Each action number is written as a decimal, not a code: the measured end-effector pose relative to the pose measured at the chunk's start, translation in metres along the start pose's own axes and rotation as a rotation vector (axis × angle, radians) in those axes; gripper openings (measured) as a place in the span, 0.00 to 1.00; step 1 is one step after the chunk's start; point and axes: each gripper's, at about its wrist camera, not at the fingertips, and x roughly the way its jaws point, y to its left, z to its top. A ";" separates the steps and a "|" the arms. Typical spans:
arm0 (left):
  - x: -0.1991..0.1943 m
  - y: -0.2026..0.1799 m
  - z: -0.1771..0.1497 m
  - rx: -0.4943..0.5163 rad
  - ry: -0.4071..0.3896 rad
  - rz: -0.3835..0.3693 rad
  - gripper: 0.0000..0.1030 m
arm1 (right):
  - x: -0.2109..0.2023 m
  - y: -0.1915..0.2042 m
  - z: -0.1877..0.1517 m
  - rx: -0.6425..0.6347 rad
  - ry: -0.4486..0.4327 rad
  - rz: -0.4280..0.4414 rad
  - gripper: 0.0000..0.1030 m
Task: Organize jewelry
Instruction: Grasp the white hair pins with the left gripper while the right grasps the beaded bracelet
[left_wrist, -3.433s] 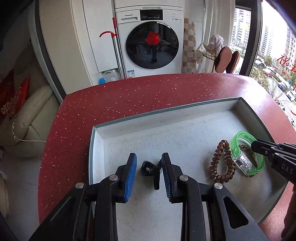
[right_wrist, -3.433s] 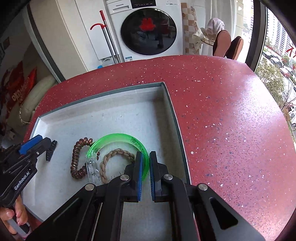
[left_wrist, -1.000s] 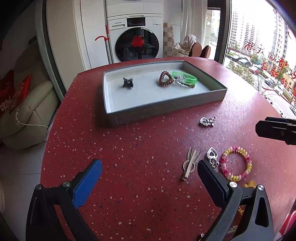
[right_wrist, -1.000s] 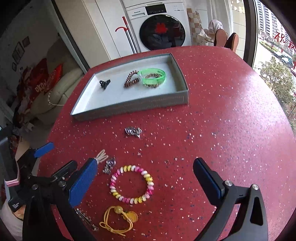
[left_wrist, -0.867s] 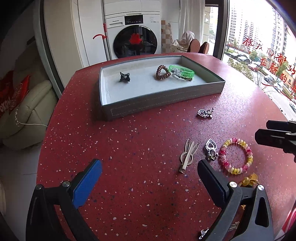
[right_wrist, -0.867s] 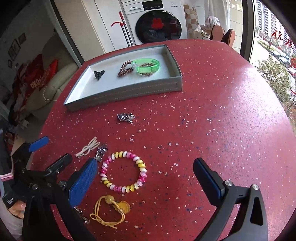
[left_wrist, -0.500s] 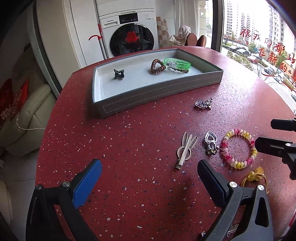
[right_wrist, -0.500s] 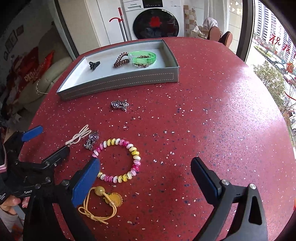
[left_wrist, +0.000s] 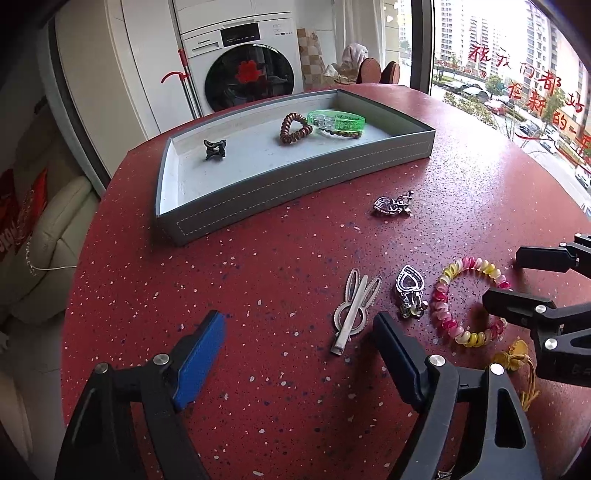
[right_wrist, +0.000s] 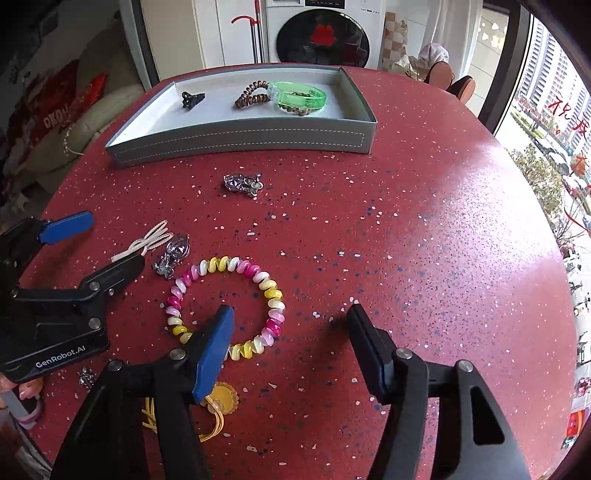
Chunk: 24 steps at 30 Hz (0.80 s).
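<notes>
A grey tray at the far side holds a black claw clip, a brown spiral hair tie and a green bracelet. On the red table lie a silver hair clip, a heart pendant, a pink-yellow spiral bracelet, a silver brooch and a yellow tassel charm. My left gripper is open, low over the table by the hair clip. My right gripper is open, its left finger over the spiral bracelet.
A washing machine and white cabinets stand beyond the table. A cream sofa is at the left. Windows are at the right. The round table edge curves close on the left and right.
Both grippers have come back from the tray toward the loose jewelry and lowered. The right gripper now straddles the near side of the spiral bracelet; the left has neared the hair clip.
</notes>
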 end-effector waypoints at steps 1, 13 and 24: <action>0.000 -0.002 0.001 0.003 0.000 -0.011 0.86 | 0.000 0.000 0.000 -0.003 -0.001 -0.001 0.64; -0.003 -0.014 0.005 0.040 0.014 -0.103 0.34 | -0.004 0.012 -0.001 -0.040 -0.011 0.028 0.11; -0.014 0.007 0.001 -0.045 -0.011 -0.145 0.34 | -0.020 -0.006 0.001 0.023 -0.072 0.053 0.10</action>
